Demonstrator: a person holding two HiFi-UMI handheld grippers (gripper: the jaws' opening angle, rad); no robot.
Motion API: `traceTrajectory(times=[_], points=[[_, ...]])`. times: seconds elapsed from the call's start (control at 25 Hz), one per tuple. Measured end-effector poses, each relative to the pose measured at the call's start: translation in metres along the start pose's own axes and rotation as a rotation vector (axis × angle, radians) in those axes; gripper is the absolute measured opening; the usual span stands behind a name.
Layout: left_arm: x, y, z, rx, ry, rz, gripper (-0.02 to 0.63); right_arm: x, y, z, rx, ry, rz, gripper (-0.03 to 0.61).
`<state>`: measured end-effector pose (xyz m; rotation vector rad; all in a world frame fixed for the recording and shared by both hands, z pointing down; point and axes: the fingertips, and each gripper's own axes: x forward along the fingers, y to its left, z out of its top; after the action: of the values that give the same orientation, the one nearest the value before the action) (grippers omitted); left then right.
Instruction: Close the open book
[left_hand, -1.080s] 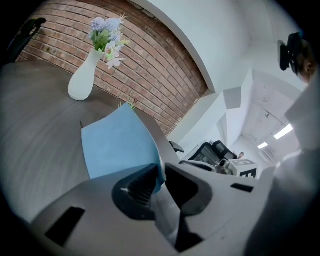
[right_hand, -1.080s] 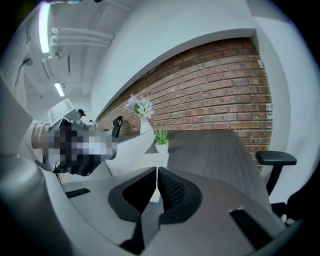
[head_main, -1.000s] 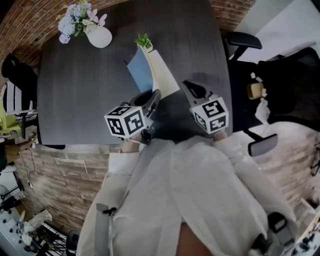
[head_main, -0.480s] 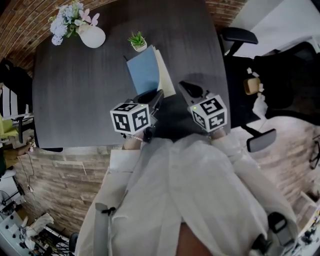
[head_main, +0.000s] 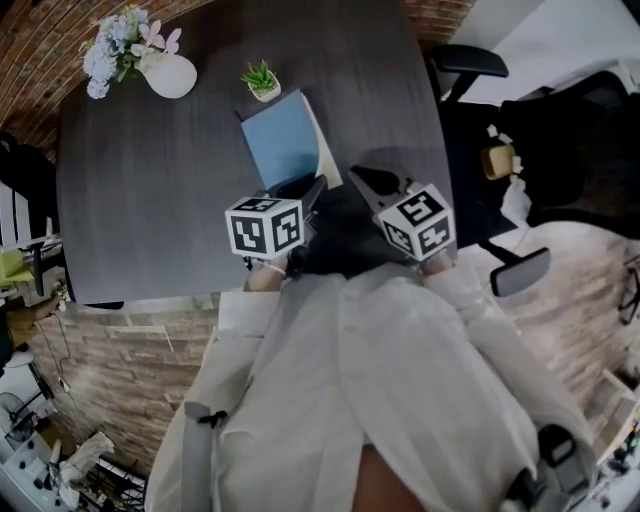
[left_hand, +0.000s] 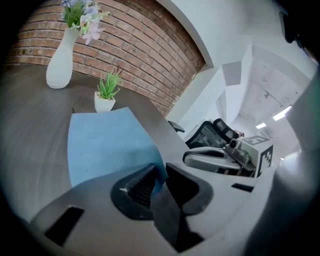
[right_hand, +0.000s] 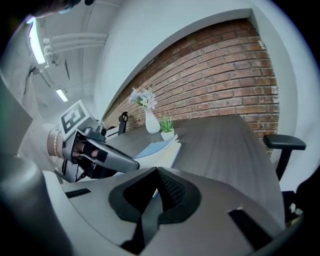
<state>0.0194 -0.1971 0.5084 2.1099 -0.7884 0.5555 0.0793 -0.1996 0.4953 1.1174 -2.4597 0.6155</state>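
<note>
The book (head_main: 285, 140) lies on the dark table (head_main: 150, 200) with its blue cover (left_hand: 107, 145) down flat over the white pages. My left gripper (head_main: 312, 187) is at the book's near edge. Its jaws have just been opening; a narrow gap shows between them, with the cover's near corner in that gap (left_hand: 160, 180). My right gripper (head_main: 358, 178) hovers just right of the book's near corner, shut with nothing in it (right_hand: 157, 180). From the right gripper view the book (right_hand: 161, 147) shows closed, white page edges facing me.
A small potted plant (head_main: 262, 82) stands just beyond the book, and a white vase of flowers (head_main: 168, 72) sits at the far left of the table. Office chairs (head_main: 470, 70) stand off the table's right side. A brick wall (left_hand: 125, 55) runs behind the table.
The blue cover, upright a second ago with the white pages showing beside it, has swung down flat onto them. My left gripper sank with it. The right gripper stayed put.
</note>
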Motion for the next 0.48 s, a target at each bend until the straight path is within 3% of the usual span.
traceTrajectory(times=[0.48], points=[[0.023, 0.002, -0.009, 0.078, 0.097, 0.042, 0.064, -0.006, -0.011, -0.009, 0.045, 0.016, -0.057, 0.006]])
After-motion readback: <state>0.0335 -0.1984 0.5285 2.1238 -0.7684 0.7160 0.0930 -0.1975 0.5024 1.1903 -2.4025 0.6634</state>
